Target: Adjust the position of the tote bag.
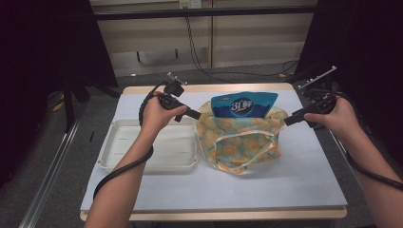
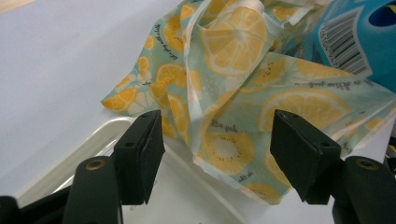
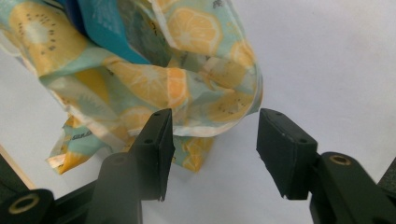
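The soft teal fabric bag printed with orange and lemon slices (image 1: 240, 137) sits near the middle of the pale desk (image 1: 294, 175), just right of the shallow white plastic tray (image 1: 119, 147), with a blue glossy snack pouch (image 1: 244, 104) standing in its far side. The bag's mouth faces up and toward the near edge, its pale rim sagging open. The pouch stands upright, its top pointing up and away, and its long axis looks to run from the bag's floor to that top.

The left tool (image 2: 217, 154) is released, jaws apart with the bag's left corner just ahead of them and nothing pressed. The right tool (image 3: 215, 149) is likewise released at the right corner (cloth lies just beyond the pads, not between them).

The work appears to be settling the pouch inside. To do it well, I would draw both tools back level and outward, clear of the limp cloth, so no fold snags and tips the pouch.
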Demonstrator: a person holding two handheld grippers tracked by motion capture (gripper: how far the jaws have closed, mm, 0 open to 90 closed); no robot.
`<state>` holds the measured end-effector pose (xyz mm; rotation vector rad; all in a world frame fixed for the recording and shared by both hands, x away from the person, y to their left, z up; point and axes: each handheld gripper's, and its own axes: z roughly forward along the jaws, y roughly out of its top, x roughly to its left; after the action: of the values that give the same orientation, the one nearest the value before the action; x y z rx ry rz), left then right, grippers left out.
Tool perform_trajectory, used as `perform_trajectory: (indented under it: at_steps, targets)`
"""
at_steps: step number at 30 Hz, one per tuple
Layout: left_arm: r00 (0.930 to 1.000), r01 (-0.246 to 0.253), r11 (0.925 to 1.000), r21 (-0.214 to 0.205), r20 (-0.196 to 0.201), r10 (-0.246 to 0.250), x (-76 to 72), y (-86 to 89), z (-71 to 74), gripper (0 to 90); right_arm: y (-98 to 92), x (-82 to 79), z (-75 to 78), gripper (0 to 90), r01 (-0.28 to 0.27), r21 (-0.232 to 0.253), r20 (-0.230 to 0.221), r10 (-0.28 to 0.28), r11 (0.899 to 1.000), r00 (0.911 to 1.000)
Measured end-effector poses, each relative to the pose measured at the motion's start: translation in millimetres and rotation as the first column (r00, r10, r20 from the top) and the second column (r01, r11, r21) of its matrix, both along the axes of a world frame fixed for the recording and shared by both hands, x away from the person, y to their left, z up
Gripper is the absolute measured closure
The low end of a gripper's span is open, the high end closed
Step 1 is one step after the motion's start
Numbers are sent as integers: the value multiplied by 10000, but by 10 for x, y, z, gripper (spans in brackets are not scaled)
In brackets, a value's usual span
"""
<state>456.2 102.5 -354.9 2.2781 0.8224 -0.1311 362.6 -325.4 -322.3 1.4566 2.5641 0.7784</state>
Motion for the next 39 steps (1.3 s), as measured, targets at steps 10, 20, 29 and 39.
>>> perform_trajectory:
  at_steps: [10,20,29,39]
  targets:
    - [9998,165,9999,-28,78,-165,-71,-13,0,336,29,-97,12,462,-339,21,4,339,9994,9994]
    - [9988,476,9987,-185,96,-474,-135,-64,-15,328,65,-168,26,461,-510,133,54,509,9986,9987]
    - [9984,555,9976,-420,71,-552,-177,-109,-40,294,158,-153,-31,442,-894,290,118,891,9956,9960]
    - [9956,937,9926,-774,67,-935,-226,-202,-73,235,264,-91,-108,398,-1262,298,358,1252,9915,9915]
